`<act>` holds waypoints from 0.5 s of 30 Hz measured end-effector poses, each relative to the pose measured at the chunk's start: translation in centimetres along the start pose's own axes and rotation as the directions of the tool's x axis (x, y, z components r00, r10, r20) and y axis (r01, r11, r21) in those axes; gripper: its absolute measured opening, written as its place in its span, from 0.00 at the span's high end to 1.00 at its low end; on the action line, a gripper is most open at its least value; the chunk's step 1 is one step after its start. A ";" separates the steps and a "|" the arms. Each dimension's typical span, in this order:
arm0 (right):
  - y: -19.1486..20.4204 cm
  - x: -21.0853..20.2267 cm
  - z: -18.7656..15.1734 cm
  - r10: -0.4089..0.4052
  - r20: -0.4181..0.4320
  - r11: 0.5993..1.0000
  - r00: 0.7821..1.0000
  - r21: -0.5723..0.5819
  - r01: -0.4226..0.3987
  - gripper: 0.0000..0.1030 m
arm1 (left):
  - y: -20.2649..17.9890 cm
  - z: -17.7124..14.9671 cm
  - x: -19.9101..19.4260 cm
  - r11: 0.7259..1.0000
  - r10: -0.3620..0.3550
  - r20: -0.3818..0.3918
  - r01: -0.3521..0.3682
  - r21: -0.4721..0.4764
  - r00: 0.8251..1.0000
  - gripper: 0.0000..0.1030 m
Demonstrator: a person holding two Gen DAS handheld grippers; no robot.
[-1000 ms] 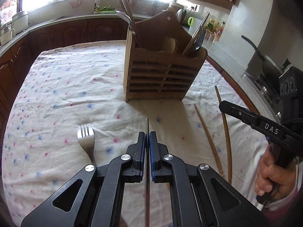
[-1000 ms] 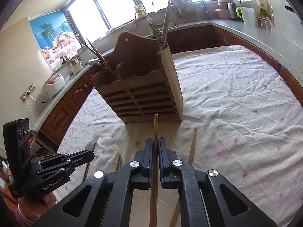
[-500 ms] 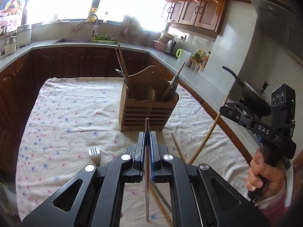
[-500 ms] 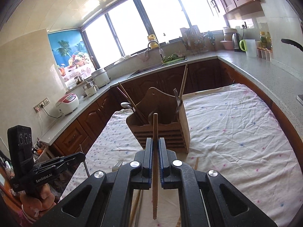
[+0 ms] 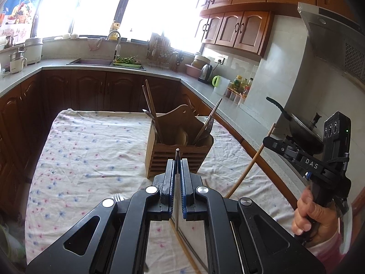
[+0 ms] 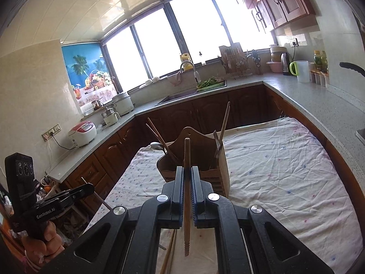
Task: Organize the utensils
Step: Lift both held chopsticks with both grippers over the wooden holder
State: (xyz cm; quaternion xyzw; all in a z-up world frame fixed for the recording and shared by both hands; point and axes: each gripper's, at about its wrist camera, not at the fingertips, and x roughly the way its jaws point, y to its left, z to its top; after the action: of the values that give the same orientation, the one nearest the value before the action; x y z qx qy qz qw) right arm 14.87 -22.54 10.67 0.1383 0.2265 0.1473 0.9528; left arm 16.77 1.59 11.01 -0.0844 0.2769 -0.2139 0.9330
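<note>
Left gripper: the left gripper (image 5: 177,159) was clamped on a thin metal chopstick (image 5: 177,152) whose tip stuck out just past the pads; a second ago it was low over the cloth, and it had since risen.
Right gripper: the right gripper (image 6: 187,167) was closed on a wooden chopstick (image 6: 187,182) that ran upright between its pads, grooved end hanging below; it too had lifted from near the table.
Hands: the right hand (image 5: 314,217) showed at the right edge of the left view, wrapped round its handle; the left hand (image 6: 43,244) showed at the lower left of the right view.
Table: the floral tablecloth (image 5: 91,150) now lay well below both grippers, where before it had filled most of each view.
Loose utensils: a fork (image 5: 117,196) lay on the cloth, mostly hidden behind the left gripper, and more chopsticks (image 6: 170,248) lay under the right gripper.
Holder: the wooden utensil holder (image 5: 175,153) stood upright beyond both grippers, smaller in view than before, with chopsticks and a spoon in its left part and forks in its right.
Background: the counter, sink (image 5: 91,62) and bright windows, barely seen a second ago, now filled the upper half.
</note>
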 end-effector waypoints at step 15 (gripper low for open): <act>-0.6 0.1 1.7 -0.011 0.045 1.000 0.999 0.013 0.010 0.95 | -0.1 3.0 -0.6 1.000 0.001 0.073 -0.001 0.006 0.997 0.96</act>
State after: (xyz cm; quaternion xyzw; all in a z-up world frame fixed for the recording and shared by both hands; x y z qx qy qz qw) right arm 15.90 -23.42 11.89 0.1467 0.2064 0.1376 0.9576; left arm 17.99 1.88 13.84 -0.0891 0.2421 -0.2111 0.9428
